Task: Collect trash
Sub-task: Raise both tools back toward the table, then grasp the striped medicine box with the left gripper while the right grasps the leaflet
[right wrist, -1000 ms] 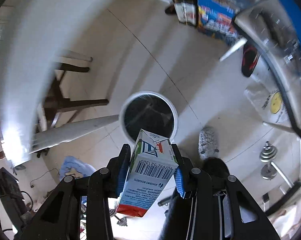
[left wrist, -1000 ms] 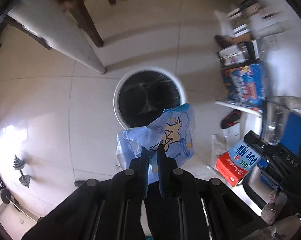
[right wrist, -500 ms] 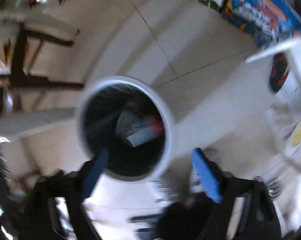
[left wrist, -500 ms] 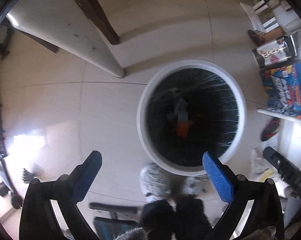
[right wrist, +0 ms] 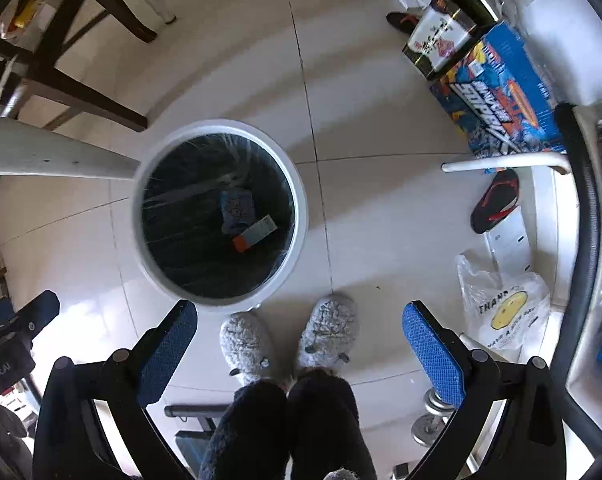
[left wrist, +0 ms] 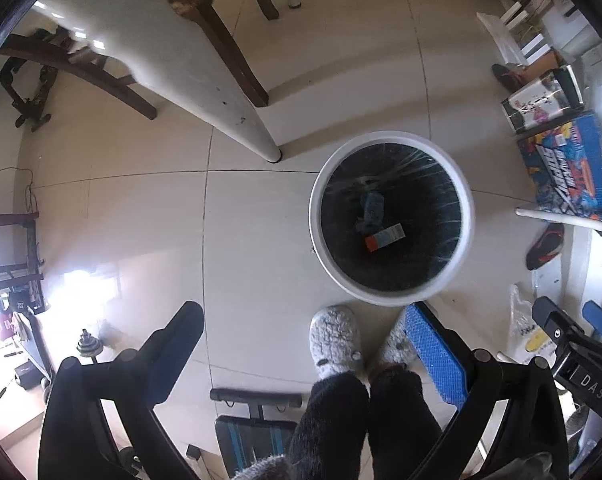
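A round white trash bin (left wrist: 391,298) with a black liner stands on the tiled floor; it also shows in the right wrist view (right wrist: 301,216). Inside lie a milk carton (left wrist: 384,237) (right wrist: 255,233) and a blue wrapper (left wrist: 371,206) (right wrist: 237,206). My left gripper (left wrist: 307,338) is open and empty, held high above the floor just short of the bin. My right gripper (right wrist: 301,334) is open and empty, above the floor to the right of the bin. The right gripper's body also shows at the left view's right edge (left wrist: 573,344).
The person's grey slippers (right wrist: 289,338) stand just in front of the bin. A white table leg (left wrist: 221,96) and a dark wooden chair (right wrist: 81,60) are behind it. Boxes (right wrist: 497,92), a shoe (right wrist: 495,200) and a plastic bag (right wrist: 505,308) lie at the right. Dumbbells (left wrist: 89,346) lie left.
Both grippers let go: the blue wrapper and the milk carton dropped into the bin. Both grippers opened wide and now hang over the floor near the bin.
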The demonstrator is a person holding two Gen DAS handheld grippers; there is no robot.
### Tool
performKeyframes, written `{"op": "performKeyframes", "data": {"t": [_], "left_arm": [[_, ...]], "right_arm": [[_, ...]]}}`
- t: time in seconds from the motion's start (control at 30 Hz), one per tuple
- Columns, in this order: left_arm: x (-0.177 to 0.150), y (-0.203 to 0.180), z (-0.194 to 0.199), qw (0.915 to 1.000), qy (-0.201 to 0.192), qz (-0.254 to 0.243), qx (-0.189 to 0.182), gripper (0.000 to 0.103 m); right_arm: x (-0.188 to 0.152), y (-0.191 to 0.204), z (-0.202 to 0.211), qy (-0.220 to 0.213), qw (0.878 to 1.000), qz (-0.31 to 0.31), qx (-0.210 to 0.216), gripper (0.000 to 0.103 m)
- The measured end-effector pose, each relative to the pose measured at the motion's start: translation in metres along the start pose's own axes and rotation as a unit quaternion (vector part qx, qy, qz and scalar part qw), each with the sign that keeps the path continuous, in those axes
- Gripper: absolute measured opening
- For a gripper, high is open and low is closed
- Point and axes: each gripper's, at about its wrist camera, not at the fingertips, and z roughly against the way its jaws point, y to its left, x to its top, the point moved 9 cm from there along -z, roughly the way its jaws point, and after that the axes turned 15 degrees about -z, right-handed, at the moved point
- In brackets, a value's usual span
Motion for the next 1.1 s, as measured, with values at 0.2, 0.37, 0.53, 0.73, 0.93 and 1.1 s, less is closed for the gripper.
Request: {"op": "performKeyframes", "data": {"t": [0.2,0.37,0.53,0.73,0.93,1.1], "left_arm": [[-0.022,-0.002,0.063,0.9999,-0.007,-0.004,-0.010,0.103],[-0.045,0.001,0.123,0.9997,-0.013,-0.007,-0.020,0.103],[-0.061,0.005,0.178,0.9990,-0.024,-0.002,-0.038,0.103],[-0.060,0.010,0.247,0.9972,-0.058,-0.007,-0.046,0.103],[-0.007,0.010,0.319,0.9916,-0.125,-0.017,-0.027,0.103],[0.071,0.005,0.371,0.9857,-0.167,-0.023,0.004,0.103]], "right_arm": [[-0.014,0.002,0.080,-0.018,1.000,0.017,0.011,0.103],[-0.031,0.002,0.147,-0.023,0.999,0.014,0.023,0.103],[-0.057,0.002,0.213,-0.012,0.999,0.009,0.038,0.103],[-0.076,0.012,0.293,-0.011,0.997,0.006,0.070,0.103],[-0.047,0.024,0.365,-0.042,0.993,-0.013,0.113,0.103],[0.031,0.012,0.432,-0.098,0.987,-0.021,0.124,0.103]]}}
